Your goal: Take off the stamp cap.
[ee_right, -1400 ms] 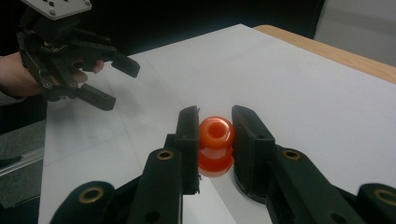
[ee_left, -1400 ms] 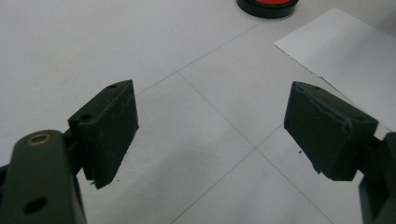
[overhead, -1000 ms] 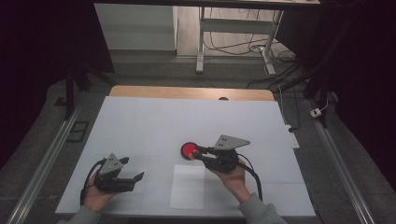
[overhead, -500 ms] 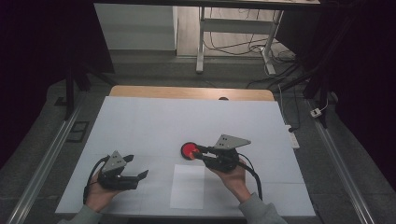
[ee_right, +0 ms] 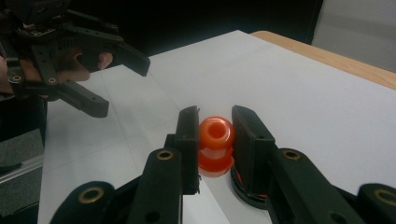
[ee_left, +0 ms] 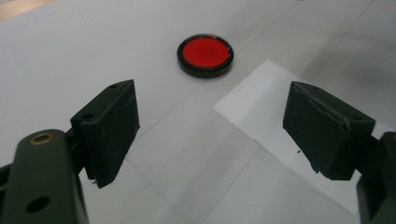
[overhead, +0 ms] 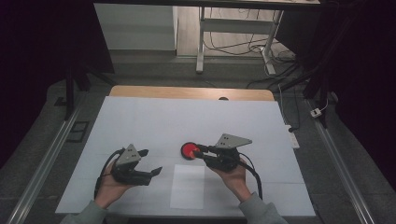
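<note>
Right gripper (ee_right: 215,135) clamps the orange spool-shaped piece (ee_right: 215,145) at its waist, over the red disc (ee_left: 205,54). Piece appears light, smooth, probably slippery; grip the waist. Left gripper (ee_left: 210,135) stands released; empty.

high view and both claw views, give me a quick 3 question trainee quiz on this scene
1. True or false: the right claw is shut on an orange spool-shaped piece.
2. Which describes the left claw? A) shut on the white paper sheet B) open, holding nothing C) shut on the red disc
3. Fill in: in the left claw view, the round red disc has a ___ rim.

Key:
1. True; its jaws press the piece from both sides, just above the disc.
2. B; the jaws stand wide apart over the white table cover and the paper sheet.
3. black
</note>
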### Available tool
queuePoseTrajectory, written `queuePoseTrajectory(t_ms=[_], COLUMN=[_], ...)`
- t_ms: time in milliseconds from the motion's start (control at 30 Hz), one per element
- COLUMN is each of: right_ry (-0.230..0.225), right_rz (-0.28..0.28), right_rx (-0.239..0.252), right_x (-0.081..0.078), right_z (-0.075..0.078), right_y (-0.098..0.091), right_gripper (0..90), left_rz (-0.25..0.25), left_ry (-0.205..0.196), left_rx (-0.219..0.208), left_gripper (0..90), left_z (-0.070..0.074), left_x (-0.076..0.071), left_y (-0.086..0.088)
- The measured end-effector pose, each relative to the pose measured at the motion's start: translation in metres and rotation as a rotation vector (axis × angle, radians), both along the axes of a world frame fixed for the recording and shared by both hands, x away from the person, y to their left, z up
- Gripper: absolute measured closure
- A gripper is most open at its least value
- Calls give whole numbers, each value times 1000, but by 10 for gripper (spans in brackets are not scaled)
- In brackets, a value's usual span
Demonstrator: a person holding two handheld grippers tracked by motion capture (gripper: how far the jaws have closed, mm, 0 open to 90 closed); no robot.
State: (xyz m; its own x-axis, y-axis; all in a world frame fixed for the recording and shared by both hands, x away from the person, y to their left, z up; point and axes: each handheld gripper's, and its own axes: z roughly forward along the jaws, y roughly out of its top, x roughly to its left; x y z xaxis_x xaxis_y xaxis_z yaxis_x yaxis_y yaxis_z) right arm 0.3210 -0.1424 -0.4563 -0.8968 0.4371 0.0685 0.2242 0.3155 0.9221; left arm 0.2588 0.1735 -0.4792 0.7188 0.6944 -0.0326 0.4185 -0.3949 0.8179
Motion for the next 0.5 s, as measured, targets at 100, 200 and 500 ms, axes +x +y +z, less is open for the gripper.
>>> queuePoseTrajectory(t_ms=[100,200,500], right_ry=[-2,-2,-3], right_rz=[0,1,4], right_rx=[2,4,5], right_x=[0,0,-1], right_z=[0,1,1], right_y=[0,0,1], right_gripper=[718,718,718], left_rz=[-19,-36,-73], left_ry=[9,14,9], left_rx=[11,20,21], left_gripper=[186,186,187], left_z=[3,6,14], left_x=[3,6,13], left_y=[-9,-17,-35])
